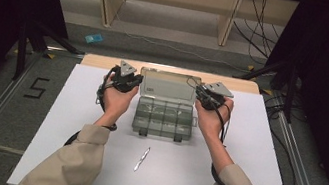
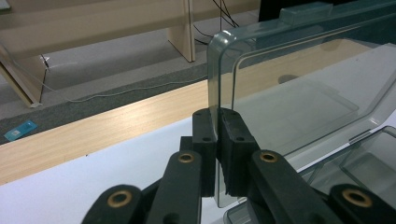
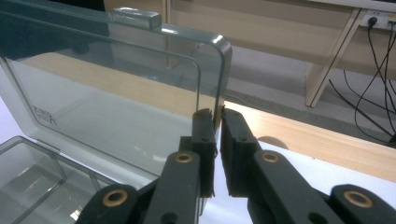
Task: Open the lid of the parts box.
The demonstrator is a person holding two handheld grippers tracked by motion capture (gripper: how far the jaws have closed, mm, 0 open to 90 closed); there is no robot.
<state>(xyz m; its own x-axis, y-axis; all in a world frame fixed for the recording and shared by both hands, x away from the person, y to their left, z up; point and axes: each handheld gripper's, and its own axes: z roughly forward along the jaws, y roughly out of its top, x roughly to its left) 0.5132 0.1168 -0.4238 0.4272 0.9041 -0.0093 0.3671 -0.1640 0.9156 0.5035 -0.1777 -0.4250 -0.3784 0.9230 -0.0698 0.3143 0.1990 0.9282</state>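
Lid [image 1: 169,85] of the clear box [image 1: 164,118] stands up and open, and both tools are clamped on it, one per side edge. Left tool [image 1: 135,81] has its jaws pressed together on the lid's left edge; in the left gripper view [image 2: 218,140] the clear plastic runs right down between the two black pads. Right tool [image 1: 201,94] does the same on the right edge, and in the right gripper view [image 3: 217,123] the lid's rim sits pinched at the very tips of the jaws. Box sits mid-worktop [image 1: 263,154] toward the far side, its compartments facing up, two latches hanging on the near wall. Silvery pen-like thing [image 1: 141,159] lies loose on the white surface, nearer the person than the box and well apart from it, between the two forearms. Blue card [image 1: 93,38] lies on the floor beyond the worktop.
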